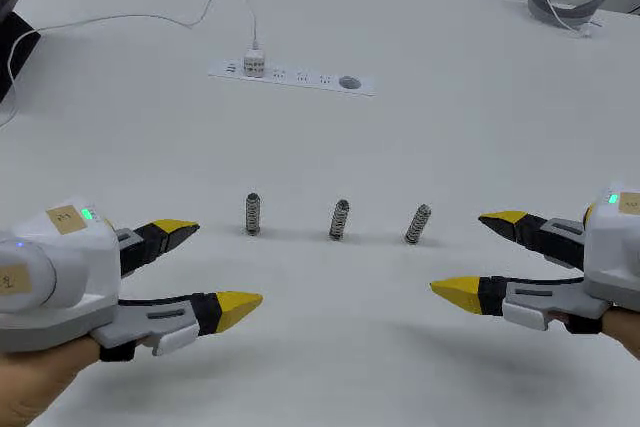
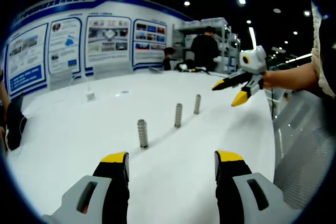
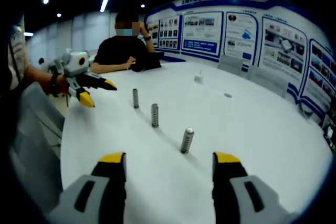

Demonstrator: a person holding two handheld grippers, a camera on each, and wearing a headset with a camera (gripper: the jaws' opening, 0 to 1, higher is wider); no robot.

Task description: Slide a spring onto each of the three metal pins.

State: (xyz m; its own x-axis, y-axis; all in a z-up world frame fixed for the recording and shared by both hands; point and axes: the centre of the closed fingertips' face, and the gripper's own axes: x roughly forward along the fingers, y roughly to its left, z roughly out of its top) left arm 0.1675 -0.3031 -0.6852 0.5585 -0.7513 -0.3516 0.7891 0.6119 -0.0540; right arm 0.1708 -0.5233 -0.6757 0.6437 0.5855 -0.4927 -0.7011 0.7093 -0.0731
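Head view shows 3 springs ahead of left claw and right claw, both released; probably light and compressible, so pinch mid-coil.

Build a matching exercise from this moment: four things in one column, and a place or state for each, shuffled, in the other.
Things
1. left gripper
2. right gripper
3. power strip
4. rightmost pin

Places or states
A. leaning, with a spring on it
B. open, low right in the head view
C. farthest from the person, with a white plug in it
D. open, low left in the head view

Pairs: 1-D, 2-B, 3-C, 4-A
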